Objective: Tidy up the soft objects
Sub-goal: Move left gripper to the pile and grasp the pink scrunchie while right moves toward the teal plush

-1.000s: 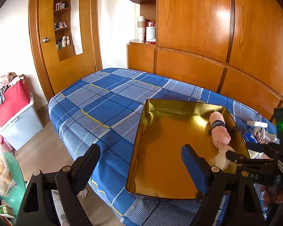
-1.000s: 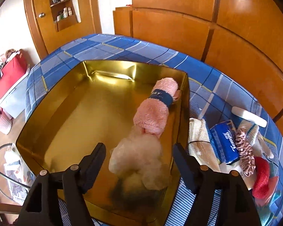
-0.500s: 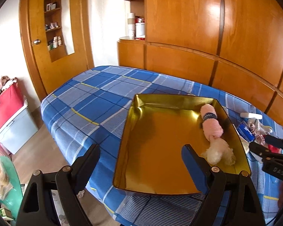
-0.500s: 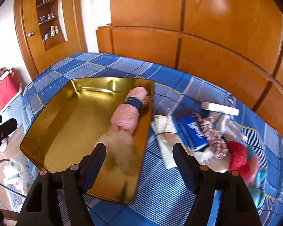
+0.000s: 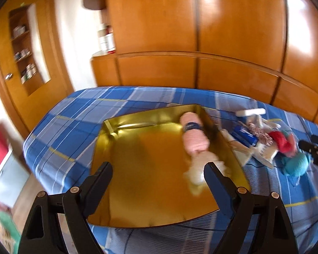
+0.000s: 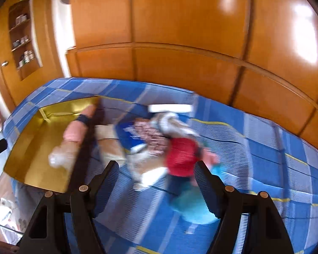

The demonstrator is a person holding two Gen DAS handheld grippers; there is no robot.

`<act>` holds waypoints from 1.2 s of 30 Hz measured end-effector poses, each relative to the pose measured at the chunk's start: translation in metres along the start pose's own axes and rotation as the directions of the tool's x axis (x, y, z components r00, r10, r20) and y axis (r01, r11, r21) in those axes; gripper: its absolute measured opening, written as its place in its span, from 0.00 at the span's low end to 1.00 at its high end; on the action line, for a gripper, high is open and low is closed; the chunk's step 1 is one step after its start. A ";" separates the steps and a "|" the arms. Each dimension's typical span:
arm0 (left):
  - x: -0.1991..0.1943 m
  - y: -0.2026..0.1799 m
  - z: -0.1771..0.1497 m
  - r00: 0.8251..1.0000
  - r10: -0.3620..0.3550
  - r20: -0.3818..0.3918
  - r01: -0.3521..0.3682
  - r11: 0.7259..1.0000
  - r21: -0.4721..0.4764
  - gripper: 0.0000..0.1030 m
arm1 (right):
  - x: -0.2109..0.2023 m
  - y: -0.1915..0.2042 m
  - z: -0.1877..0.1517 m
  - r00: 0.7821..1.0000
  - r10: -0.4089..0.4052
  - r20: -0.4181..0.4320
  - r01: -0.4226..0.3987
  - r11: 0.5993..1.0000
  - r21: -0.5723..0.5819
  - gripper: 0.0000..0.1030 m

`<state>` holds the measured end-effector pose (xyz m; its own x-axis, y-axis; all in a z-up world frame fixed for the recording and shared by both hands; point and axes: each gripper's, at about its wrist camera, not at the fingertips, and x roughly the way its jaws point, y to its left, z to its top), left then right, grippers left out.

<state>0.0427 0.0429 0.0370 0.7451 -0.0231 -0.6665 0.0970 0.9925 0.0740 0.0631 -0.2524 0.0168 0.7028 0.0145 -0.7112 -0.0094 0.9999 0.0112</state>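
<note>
gold tray [image 5: 120,127], pink towel [image 5: 194,139] (navy band), blue plaid bedspread [image 5: 74,114]

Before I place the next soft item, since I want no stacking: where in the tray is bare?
The gold tray is bare left of the pink roll and white fluff. The pile on the bedspread right of it is crowded.

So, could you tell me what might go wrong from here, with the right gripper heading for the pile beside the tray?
1. The pile is tangled: the red soft item lies against the patterned fabric and teal item, so the open right gripper may snag several at once.
2. The gold tray sits near the bed's edge; a nudge could slide it off.
3. The fluffy white tuft lies loose beside the pink towel roll; it could drift out.
</note>
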 end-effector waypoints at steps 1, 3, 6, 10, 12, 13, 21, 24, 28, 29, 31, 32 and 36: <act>0.001 -0.009 0.003 1.000 -0.015 0.000 0.015 1.000 0.023 0.86 | -0.001 -0.009 -0.001 1.000 -0.012 0.001 0.012 1.000 0.012 0.72; 0.002 -0.023 0.007 0.999 -0.034 0.000 0.034 0.998 0.058 0.86 | -0.004 -0.028 -0.005 0.999 -0.041 0.006 0.041 0.998 0.039 0.72; 0.005 -0.046 0.015 0.997 -0.077 -0.014 0.078 0.991 0.105 0.86 | -0.009 -0.057 -0.012 0.997 -0.075 0.018 0.073 0.994 0.082 0.72; 0.017 -0.079 0.027 0.987 -0.147 -0.061 0.154 0.979 0.135 0.85 | -0.010 -0.086 -0.021 0.995 -0.095 0.031 0.090 0.985 0.148 0.72; 0.023 -0.093 0.033 0.982 -0.170 -0.083 0.181 0.974 0.138 0.84 | -0.009 -0.099 -0.025 0.994 -0.105 0.037 0.096 0.977 0.192 0.72; 0.027 -0.101 0.035 0.979 -0.181 -0.096 0.194 0.971 0.141 0.82 | -0.008 -0.105 -0.028 0.993 -0.108 0.037 0.098 0.972 0.216 0.72; 0.070 -0.159 0.048 0.936 -0.270 -0.227 0.304 0.944 0.129 0.55 | -0.011 -0.125 -0.032 0.994 -0.094 0.049 0.075 0.953 0.294 0.72; 0.092 -0.178 0.053 0.916 -0.294 -0.273 0.331 0.938 0.102 0.46 | -0.014 -0.125 -0.031 0.995 -0.083 0.061 0.061 0.951 0.302 0.72; 0.120 -0.195 0.060 0.899 -0.301 -0.320 0.330 0.943 0.040 0.45 | -0.016 -0.125 -0.028 0.995 -0.074 0.074 0.048 0.949 0.310 0.72; 0.124 -0.198 0.062 0.899 -0.296 -0.323 0.322 0.946 0.031 0.45 | -0.017 -0.126 -0.028 0.994 -0.072 0.080 0.044 0.949 0.313 0.72; 0.133 -0.206 0.067 0.901 -0.289 -0.325 0.310 0.951 0.013 0.49 | -0.018 -0.127 -0.027 0.994 -0.072 0.084 0.041 0.947 0.318 0.72; 0.138 -0.209 0.069 0.901 -0.282 -0.329 0.300 0.954 0.004 0.57 | -0.018 -0.127 -0.027 0.994 -0.070 0.085 0.040 0.946 0.321 0.72; 0.154 -0.221 0.075 0.911 -0.239 -0.336 0.256 0.967 0.006 0.61 | -0.019 -0.126 -0.026 0.994 -0.068 0.090 0.035 0.946 0.322 0.72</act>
<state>0.1857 -0.1888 -0.0264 0.4342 -0.2182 -0.8740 0.2881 0.9529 -0.0947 0.0329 -0.3788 0.0108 0.7632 -0.0532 -0.6440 0.2445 0.9463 0.2116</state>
